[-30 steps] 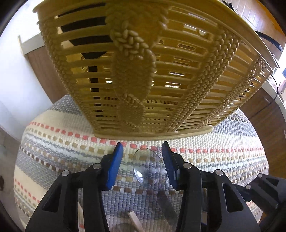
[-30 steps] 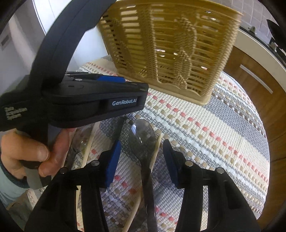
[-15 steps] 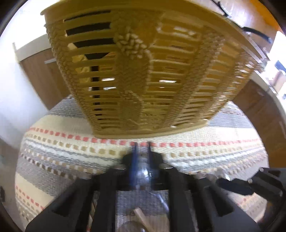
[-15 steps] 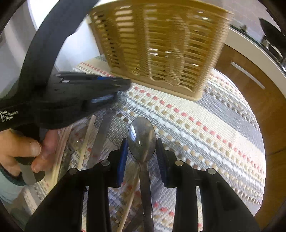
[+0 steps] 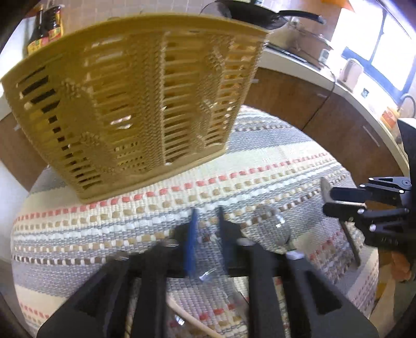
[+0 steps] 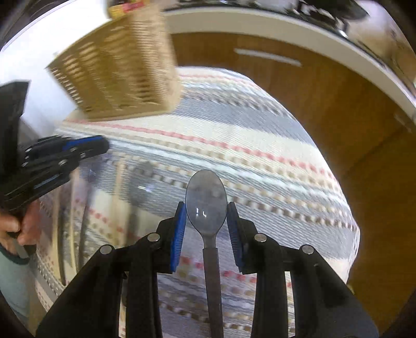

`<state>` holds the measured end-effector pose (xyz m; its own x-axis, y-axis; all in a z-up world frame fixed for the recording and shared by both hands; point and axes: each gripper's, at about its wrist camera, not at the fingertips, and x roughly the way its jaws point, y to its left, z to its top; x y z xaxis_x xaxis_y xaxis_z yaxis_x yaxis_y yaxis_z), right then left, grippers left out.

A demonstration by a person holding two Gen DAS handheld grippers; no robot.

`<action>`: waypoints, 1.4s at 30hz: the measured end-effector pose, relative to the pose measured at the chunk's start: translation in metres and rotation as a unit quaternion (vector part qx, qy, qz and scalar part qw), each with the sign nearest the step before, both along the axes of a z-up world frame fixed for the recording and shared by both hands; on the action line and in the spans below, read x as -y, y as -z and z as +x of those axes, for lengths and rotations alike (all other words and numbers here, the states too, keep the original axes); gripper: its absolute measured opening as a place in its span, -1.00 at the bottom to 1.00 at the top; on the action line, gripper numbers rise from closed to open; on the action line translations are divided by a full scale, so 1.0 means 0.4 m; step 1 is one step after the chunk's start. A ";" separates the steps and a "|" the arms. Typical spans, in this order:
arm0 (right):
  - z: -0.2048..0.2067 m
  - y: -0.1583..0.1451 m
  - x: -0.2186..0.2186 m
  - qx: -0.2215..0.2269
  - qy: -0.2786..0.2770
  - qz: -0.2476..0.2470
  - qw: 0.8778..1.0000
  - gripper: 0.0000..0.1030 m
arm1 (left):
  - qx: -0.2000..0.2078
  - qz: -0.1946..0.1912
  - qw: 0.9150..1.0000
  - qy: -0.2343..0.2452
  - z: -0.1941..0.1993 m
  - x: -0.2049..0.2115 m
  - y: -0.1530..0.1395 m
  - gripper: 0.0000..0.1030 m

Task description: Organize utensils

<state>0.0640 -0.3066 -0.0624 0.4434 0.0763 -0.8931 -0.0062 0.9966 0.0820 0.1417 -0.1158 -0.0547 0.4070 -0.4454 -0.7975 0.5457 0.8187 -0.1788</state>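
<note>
A tan slatted basket [image 5: 135,104] stands on the striped woven mat [image 5: 260,166]; it also shows in the right wrist view [image 6: 117,75]. My left gripper [image 5: 206,231] is shut on a clear plastic spoon [image 5: 208,275], which is hard to make out between the blue pads. My right gripper [image 6: 206,213] is shut on a dark translucent spoon [image 6: 206,200], bowl forward, lifted above the mat [image 6: 247,145]. Another clear spoon [image 5: 271,228] lies on the mat to the right of my left gripper.
Wooden chopsticks [image 5: 192,319] and more utensils [image 6: 78,234] lie on the mat near me. Wooden cabinets with a white counter [image 6: 312,57] ring the table. Bottles [image 5: 45,26] and a pan [image 5: 260,13] stand behind the basket.
Both grippers closed on their spoons and lifted them. The left swung right, away from the basket face; the right rose and turned right, with motion blur.
</note>
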 end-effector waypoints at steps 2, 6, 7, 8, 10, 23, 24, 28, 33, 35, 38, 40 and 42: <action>0.000 0.011 0.024 -0.008 0.011 0.015 1.000 -0.44 | -0.003 -0.005 1.000 -0.013 -0.002 -0.021 -0.005 -0.08; 0.007 0.019 0.041 -0.015 0.021 0.022 0.999 -0.44 | -0.039 -0.012 0.999 -0.024 0.005 -0.067 -0.005 0.07; 0.010 0.021 0.042 -0.017 0.023 0.020 0.999 -0.44 | -0.057 0.001 0.998 -0.028 0.005 -0.067 0.002 0.07; 0.010 0.021 0.042 -0.019 0.024 0.018 0.999 -0.44 | -0.069 0.019 0.997 -0.031 0.004 -0.062 0.013 0.07; 0.011 0.020 0.033 -0.026 0.025 0.014 0.999 -0.44 | -0.076 0.054 0.995 -0.036 -0.005 -0.044 0.019 0.08; 0.084 0.021 0.064 -0.077 0.003 0.029 0.997 0.14 | -0.050 0.140 0.989 -0.021 -0.052 0.047 -0.002 -0.32; 0.096 0.030 0.068 -0.091 0.005 0.040 0.995 0.05 | -0.051 0.137 0.989 -0.022 -0.050 0.054 -0.001 -0.32; 0.118 0.037 0.047 -0.105 -0.005 -0.002 0.994 -0.11 | -0.048 0.132 0.990 -0.024 -0.038 0.108 0.011 -0.33; 0.123 0.036 0.038 -0.106 -0.010 -0.031 0.994 -0.44 | -0.031 0.122 0.992 -0.033 -0.041 0.101 0.009 -0.34; 0.116 0.028 0.039 -0.096 -0.009 -0.028 0.995 -0.44 | -0.011 0.102 0.994 -0.034 -0.055 0.090 -0.012 -0.34; 0.077 -0.023 0.037 -0.059 -0.014 -0.009 0.998 -0.44 | 0.019 0.069 0.997 -0.035 -0.078 0.071 -0.060 -0.34; 0.044 -0.069 0.027 -0.026 -0.025 0.003 0.999 -0.44 | 0.049 0.047 0.997 -0.037 -0.100 0.053 -0.105 -0.35; 0.013 -0.121 0.014 0.021 -0.042 0.015 0.999 -0.44 | 0.081 0.027 0.996 -0.036 -0.124 0.035 -0.153 -0.35</action>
